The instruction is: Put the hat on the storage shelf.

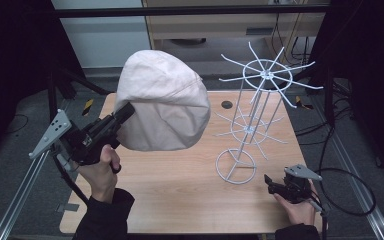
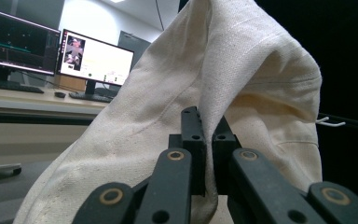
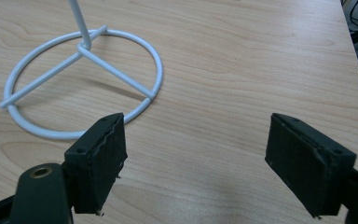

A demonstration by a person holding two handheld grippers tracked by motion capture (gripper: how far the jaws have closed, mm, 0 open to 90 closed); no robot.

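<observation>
Okay, your left gripper pinches the hat aloft, left of the rack. Right gripper gapes empty by its base; lower crown squarely onto a top prong.

I count one cream fabric hat, one white wire rack with two tiers of spokes, and one wooden table under them. I have two grippers, the left gripper and the right gripper, and two hands holding them. Through the left gripper view I count two monitors on one desk.
</observation>
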